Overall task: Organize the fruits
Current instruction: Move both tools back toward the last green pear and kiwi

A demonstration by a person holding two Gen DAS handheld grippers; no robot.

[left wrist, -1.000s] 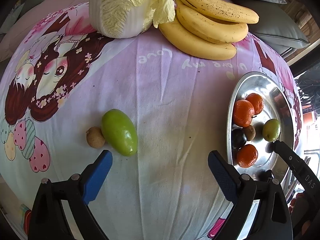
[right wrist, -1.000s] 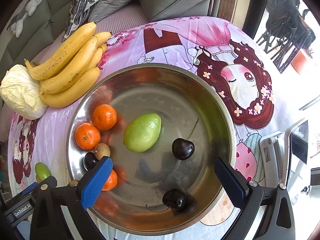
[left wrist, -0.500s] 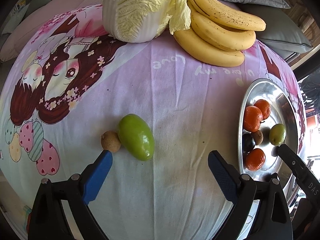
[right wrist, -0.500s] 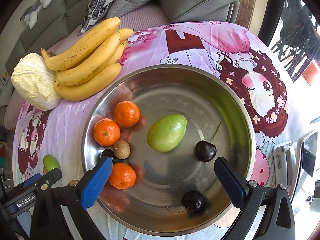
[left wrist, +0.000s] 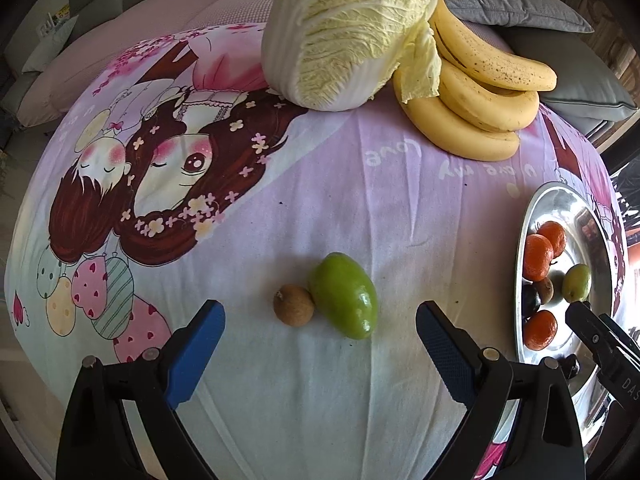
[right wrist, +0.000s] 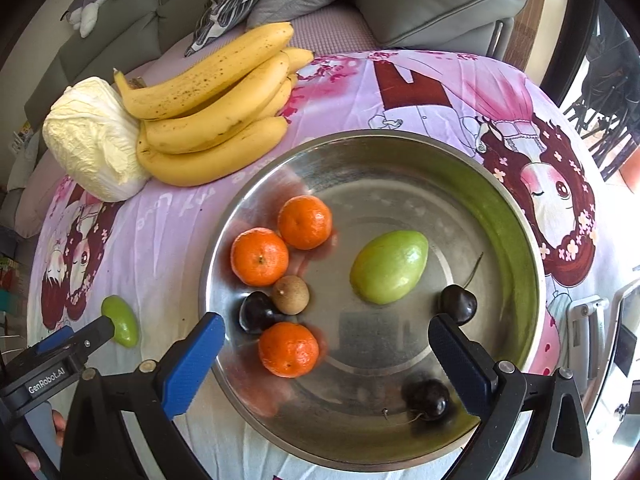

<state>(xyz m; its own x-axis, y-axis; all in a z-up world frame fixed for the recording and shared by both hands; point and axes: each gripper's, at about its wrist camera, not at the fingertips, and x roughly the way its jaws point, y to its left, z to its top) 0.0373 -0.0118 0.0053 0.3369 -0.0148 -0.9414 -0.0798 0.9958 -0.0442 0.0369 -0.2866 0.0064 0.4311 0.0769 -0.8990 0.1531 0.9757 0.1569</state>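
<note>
Cloth on table [left wrist: 400, 208]: pink printed cotton, cartoon girls, lightly creased. Smooth glossy green oval fruit [left wrist: 344, 295] on cloth, touching small matte brown round fruit [left wrist: 293, 305] on its left. Left gripper [left wrist: 320, 330] just short of the pair, jaws wide apart, holding nothing. Shiny round stainless steel bowl [right wrist: 516, 216] holds three dimpled orange tangerines [right wrist: 259, 256], pale green fruit, brown fruit, three dark glossy cherries. Right gripper [right wrist: 326, 350] over bowl, jaws wide apart, nothing gripped. Speckled yellow bananas [right wrist: 208, 116] beside crinkled pale cabbage [right wrist: 90, 136] at far edge.

Bare cloth is left around the green fruit [left wrist: 344, 296], crowded only by a brown fruit [left wrist: 293, 305] touching its left side
</note>
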